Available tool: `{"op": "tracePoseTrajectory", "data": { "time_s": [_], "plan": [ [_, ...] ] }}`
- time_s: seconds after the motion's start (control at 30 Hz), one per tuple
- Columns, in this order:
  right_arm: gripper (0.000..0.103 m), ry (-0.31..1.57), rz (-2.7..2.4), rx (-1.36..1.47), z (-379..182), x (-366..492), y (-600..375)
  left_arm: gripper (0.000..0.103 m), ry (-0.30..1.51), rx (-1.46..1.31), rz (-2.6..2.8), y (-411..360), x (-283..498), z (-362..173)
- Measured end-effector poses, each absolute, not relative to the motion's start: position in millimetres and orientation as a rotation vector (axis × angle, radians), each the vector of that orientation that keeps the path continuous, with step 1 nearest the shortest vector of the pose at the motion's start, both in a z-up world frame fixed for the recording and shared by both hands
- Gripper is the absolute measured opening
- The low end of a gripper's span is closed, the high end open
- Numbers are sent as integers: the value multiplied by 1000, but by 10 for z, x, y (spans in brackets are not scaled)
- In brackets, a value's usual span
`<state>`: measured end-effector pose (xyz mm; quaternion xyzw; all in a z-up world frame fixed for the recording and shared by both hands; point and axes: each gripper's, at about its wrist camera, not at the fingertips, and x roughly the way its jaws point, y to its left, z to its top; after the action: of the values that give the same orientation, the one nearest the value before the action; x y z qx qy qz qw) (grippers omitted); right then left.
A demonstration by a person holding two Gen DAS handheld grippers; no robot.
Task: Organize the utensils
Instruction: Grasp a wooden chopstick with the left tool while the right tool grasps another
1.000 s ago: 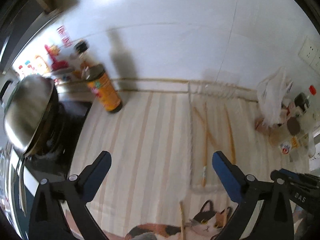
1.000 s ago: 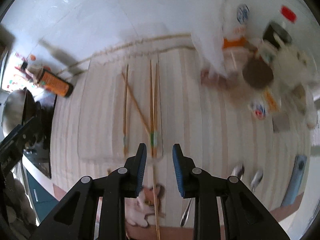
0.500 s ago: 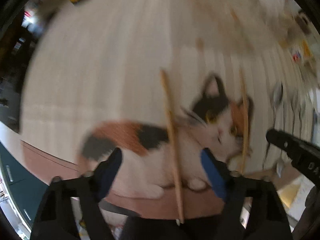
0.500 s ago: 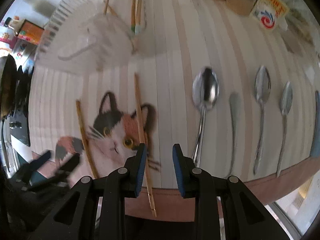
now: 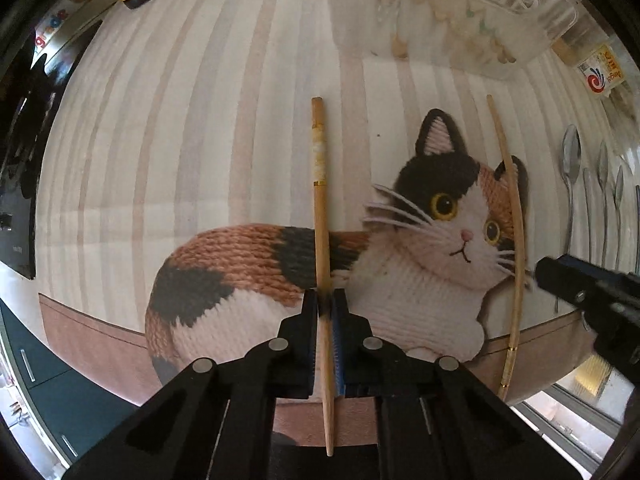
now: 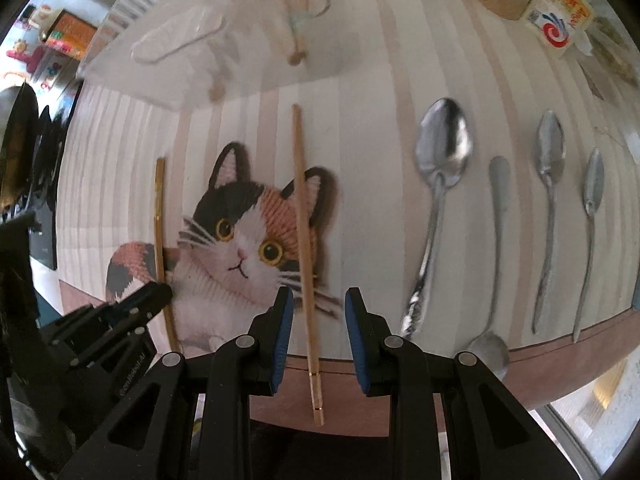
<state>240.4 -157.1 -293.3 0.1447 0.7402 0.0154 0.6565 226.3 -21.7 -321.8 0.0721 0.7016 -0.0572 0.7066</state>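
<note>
**Both chopsticks covered, spoons waiting**

Left tongs (image 5: 326, 304) have just snapped shut on the left chopstick (image 5: 320, 200). Right tongs (image 6: 318, 308) part-open, straddling the second chopstick (image 6: 302, 220) — not pinched. To their right, four spoons (image 6: 440, 168) lie untouched on the table (image 6: 380, 80) — most sorting remains.

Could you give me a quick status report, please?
Left tool shut on one chopstick. Right tool open, straddling second chopstick. Nothing in the way.

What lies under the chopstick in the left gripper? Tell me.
The chopstick pinched by the left gripper crosses the cat picture on the striped mat. Its lower length is hidden by the closed fingers.
</note>
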Motion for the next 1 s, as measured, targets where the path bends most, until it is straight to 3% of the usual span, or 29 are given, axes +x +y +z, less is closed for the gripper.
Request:
{"op": "tracePoseTrajectory", "data": {
  "time_s": [0.3, 0.37, 0.43, 1.0],
  "plan": [
    [28, 1691, 44, 176, -3116, 2275, -1092, 4, 1554, 148, -112, -114, 2188, -3194],
    [14, 1690, 22, 115, -3137, 2241, -1027, 4, 1554, 145, -111, -95, 2132, -3202],
    [7, 1688, 3, 100, -3156, 2207, -997, 4, 1554, 136, -109, -61, 2129, -3207],
    [8, 1733, -34, 157, -3260, 2002, -1197, 9, 1581, 112, -114, 103, 2307, -3213]
  ]
}}
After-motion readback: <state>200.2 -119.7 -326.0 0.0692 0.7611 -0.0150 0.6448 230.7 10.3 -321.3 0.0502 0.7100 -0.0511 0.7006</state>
